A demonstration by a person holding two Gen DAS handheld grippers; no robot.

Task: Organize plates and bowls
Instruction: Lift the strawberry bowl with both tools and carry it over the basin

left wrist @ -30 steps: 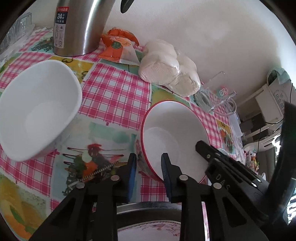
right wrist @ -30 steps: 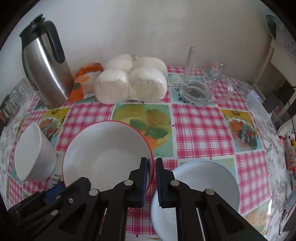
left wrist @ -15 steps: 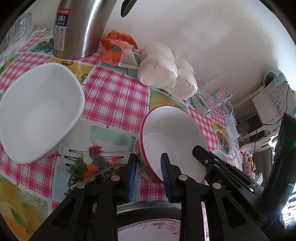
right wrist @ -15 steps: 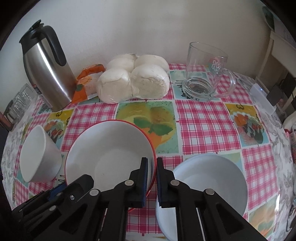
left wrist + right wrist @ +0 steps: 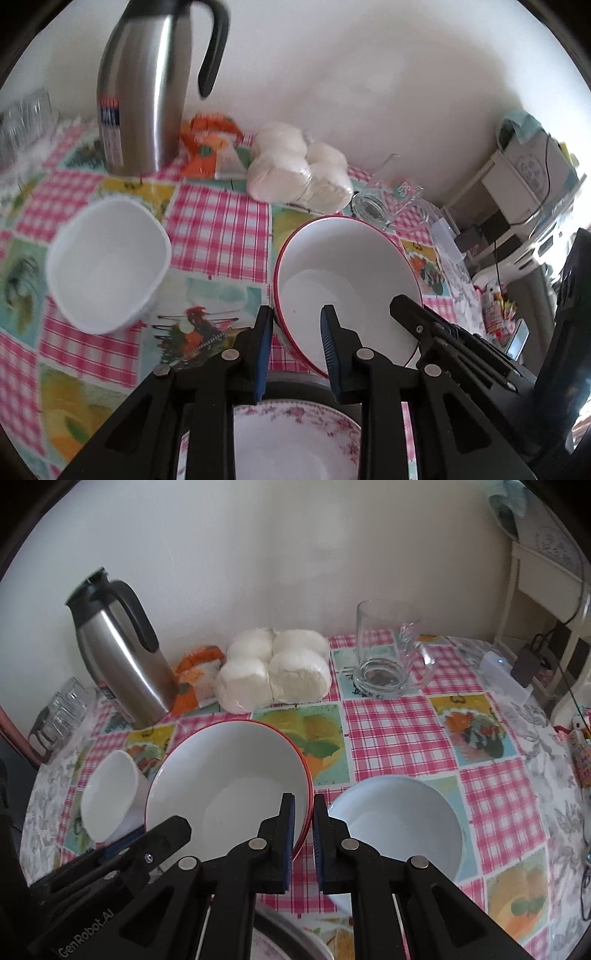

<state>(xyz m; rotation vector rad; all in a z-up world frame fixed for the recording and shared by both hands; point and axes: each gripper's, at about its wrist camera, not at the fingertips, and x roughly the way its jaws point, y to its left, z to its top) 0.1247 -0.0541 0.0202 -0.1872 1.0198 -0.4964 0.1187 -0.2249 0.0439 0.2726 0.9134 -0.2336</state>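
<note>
Left gripper (image 5: pixel 295 345) clamps near rim of red-rimmed white ceramic bowl (image 5: pixel 343 280); right gripper (image 5: pixel 303 830) pinches opposite rim. Bowl tilted above pink checked tablecloth (image 5: pixel 399 734), beside pale blue bowl (image 5: pixel 402 823).

The red-rimmed bowl (image 5: pixel 343 280) is now lifted from the checked tablecloth (image 5: pixel 218 225) and tilted, while one second ago it sits flat on it. The left gripper (image 5: pixel 295 334) and the right gripper (image 5: pixel 303 823) are higher with it. More of the thermos (image 5: pixel 118 653) at 10 o'clock and the wall is in both views now. A flowered plate (image 5: pixel 295 439) appears larger at 6 o'clock in the left view.
</note>
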